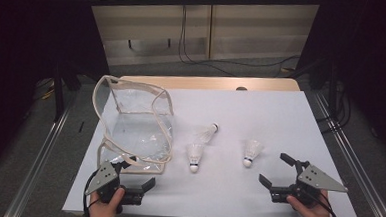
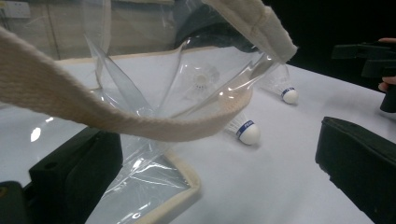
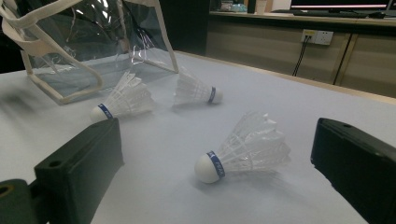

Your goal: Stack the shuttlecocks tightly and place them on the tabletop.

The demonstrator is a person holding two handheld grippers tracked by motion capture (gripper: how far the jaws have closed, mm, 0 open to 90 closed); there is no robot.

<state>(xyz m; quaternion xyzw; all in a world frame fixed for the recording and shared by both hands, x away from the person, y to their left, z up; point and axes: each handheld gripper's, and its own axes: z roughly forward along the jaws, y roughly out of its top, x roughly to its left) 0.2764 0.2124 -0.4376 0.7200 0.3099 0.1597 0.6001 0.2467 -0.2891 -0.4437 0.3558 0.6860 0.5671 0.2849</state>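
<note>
A clear plastic bag (image 1: 135,120) with cream trim stands open on the left of the white table (image 1: 281,113). Three white shuttlecocks lie to its right: one (image 1: 208,133) nearest the bag, one (image 1: 195,156) in front of it, one (image 1: 251,152) farther right. My left gripper (image 1: 138,172) is open at the bag's near corner. In the left gripper view the bag's cream strap (image 2: 140,121) hangs across in front of the wide jaws, unpressed. My right gripper (image 1: 273,168) is open near the front right edge. The right shuttlecock (image 3: 247,149) lies just ahead of its jaws, untouched.
The table's front edge runs just under both hands. Metal rails (image 1: 44,146) flank the table on the floor. Cables (image 1: 194,53) hang by a wooden wall behind. Bare white surface stretches across the table's far right half.
</note>
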